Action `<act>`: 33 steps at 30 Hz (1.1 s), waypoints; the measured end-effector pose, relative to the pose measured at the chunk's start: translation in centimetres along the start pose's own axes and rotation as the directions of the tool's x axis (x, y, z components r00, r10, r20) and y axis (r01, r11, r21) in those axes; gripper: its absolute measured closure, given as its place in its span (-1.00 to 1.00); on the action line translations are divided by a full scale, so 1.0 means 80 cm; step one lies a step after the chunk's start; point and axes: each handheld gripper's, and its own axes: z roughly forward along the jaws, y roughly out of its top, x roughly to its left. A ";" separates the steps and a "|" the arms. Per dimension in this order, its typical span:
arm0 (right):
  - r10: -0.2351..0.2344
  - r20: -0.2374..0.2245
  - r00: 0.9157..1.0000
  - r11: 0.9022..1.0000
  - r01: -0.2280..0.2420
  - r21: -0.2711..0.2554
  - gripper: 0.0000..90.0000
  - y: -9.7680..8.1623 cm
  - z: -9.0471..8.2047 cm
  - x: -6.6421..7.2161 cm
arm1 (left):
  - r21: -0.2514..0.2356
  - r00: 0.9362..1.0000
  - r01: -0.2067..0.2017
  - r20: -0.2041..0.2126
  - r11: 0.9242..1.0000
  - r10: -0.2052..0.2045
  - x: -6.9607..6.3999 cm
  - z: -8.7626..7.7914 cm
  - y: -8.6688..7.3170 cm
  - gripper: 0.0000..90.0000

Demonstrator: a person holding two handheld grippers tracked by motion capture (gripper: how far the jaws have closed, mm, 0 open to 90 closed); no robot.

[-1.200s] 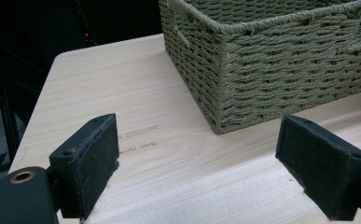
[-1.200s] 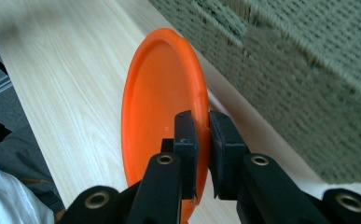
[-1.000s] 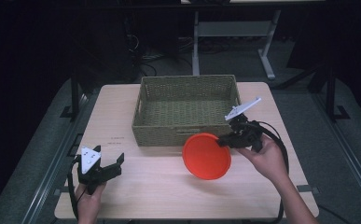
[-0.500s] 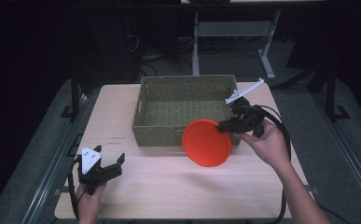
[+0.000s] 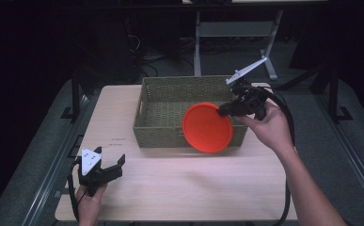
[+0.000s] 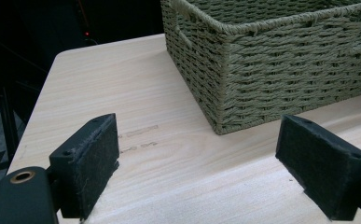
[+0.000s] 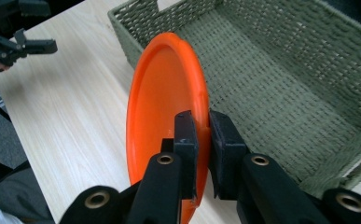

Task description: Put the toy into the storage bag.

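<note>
Landmark: woven basket, standing at the far middle of the table.

Right tongs clamped on the rim of the orange plate; in the right gripper view both pads pinch the plate's edge, one on each face. Plate hangs on edge, nearly upright, clear of the table, in front of the basket's near wall toward its right end, upper edge about level with the basket rim.

Basket's open floor lies just beyond the plate, on the far side of the near wall. Judged: the coming move turns on this. The plate must clear the rim and go in flat or slanted.

Left tongs spread wide, holding nothing, low near the table's front-left corner, well apart from the basket's left end. Right hand is plainly the nearer one.
</note>
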 end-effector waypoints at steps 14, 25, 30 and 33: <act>0.025 0.038 0.999 1.000 -0.025 -0.003 0.82 0.030 -0.014 -0.021 | 0.001 1.000 0.002 0.002 1.000 -0.002 -0.001 0.001 0.000 -0.72; 0.055 0.065 0.996 0.998 -0.055 0.002 0.82 0.054 -0.013 -0.038 | 0.004 1.000 -0.005 0.003 1.000 0.005 -0.001 0.000 0.000 -0.72; 0.086 0.070 0.994 0.996 -0.085 -0.008 0.82 0.058 -0.009 -0.049 | 0.001 1.000 -0.006 0.002 1.000 0.006 -0.001 0.000 0.000 -0.72; 0.105 0.079 0.991 0.995 -0.104 -0.012 0.82 0.059 -0.006 -0.055 | 0.003 1.000 -0.005 0.002 1.000 0.005 -0.001 0.001 0.000 -0.72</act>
